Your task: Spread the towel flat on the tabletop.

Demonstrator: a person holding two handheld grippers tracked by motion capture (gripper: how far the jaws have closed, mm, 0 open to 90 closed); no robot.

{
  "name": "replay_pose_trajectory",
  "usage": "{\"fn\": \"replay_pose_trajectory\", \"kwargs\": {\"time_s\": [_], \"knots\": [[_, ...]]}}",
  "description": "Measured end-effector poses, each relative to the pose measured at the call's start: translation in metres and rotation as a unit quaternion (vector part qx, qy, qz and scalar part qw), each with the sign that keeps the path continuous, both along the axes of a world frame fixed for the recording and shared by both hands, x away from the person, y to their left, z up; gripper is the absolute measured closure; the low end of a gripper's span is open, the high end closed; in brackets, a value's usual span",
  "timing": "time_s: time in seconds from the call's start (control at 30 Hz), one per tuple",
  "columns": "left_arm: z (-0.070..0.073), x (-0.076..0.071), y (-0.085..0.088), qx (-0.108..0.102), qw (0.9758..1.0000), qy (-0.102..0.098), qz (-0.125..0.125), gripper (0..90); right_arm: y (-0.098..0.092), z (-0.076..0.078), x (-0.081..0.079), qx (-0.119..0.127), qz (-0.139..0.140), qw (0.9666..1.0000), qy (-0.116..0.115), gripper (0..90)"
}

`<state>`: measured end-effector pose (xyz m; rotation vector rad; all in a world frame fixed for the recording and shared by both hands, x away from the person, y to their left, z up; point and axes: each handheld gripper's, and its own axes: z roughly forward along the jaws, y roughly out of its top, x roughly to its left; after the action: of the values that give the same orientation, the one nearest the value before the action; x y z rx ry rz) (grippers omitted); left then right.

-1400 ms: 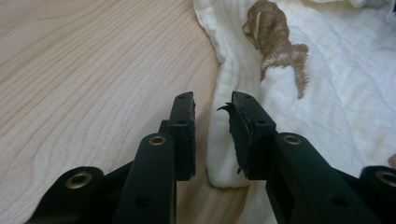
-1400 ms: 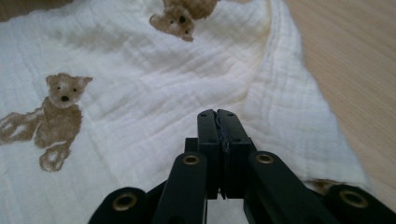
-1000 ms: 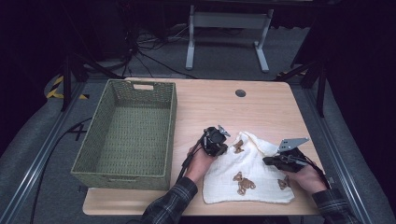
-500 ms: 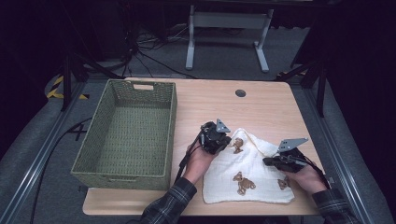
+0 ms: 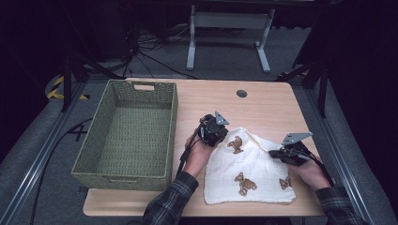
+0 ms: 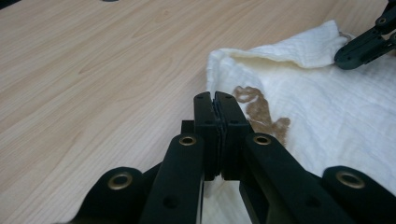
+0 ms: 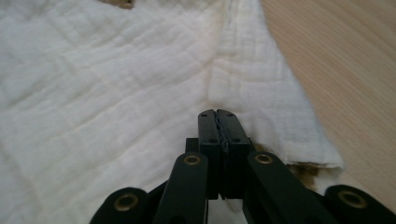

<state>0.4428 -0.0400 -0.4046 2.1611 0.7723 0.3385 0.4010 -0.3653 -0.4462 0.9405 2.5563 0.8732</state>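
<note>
Overhead, a white muslin cloth printed with brown bears (image 5: 248,173) lies on the pale wooden table (image 5: 263,103) beside a bare green woven basket (image 5: 126,136). Left gripper (image 6: 215,100) pinches its edge; right gripper (image 7: 217,116) likewise clamps cloth.

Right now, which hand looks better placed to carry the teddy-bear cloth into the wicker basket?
Probably the left gripper: it pinches the cloth at the corner nearest the basket, while the right gripper holds the far edge.
</note>
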Motion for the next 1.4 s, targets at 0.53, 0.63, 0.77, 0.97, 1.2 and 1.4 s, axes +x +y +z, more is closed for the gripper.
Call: {"fn": "replay_pose_trajectory", "kwargs": {"time_s": [0.53,0.63,0.77,0.97,1.2,1.4], "knots": [[-0.019,0.037,0.005,0.013,0.9976,0.027,0.062,85.9,-0.026,-0.002,0.054,0.017,-0.063,0.9977,-0.017,89.6],[-0.019,0.036,0.005,0.016,0.9975,0.025,0.064,81.7,-0.028,0.003,0.057,0.011,-0.076,0.9965,-0.033,89.6],[-0.022,0.035,0.004,0.017,0.9977,0.022,0.061,76.1,-0.031,0.009,0.059,0.028,-0.08,0.9956,-0.041,85.7],[-0.034,0.037,0.011,0.02,0.9963,0.039,0.074,68.7,-0.035,0.01,0.061,0.053,-0.082,0.9945,-0.04,73.2],[-0.044,0.039,0.012,0.03,0.995,0.05,0.081,62.7,-0.039,0.005,0.067,0.062,-0.091,0.993,-0.042,67.5],[-0.051,0.039,0.014,0.028,0.994,0.06,0.087,60.1,-0.038,0.001,0.075,0.066,-0.091,0.9929,-0.038,63.5]]}}
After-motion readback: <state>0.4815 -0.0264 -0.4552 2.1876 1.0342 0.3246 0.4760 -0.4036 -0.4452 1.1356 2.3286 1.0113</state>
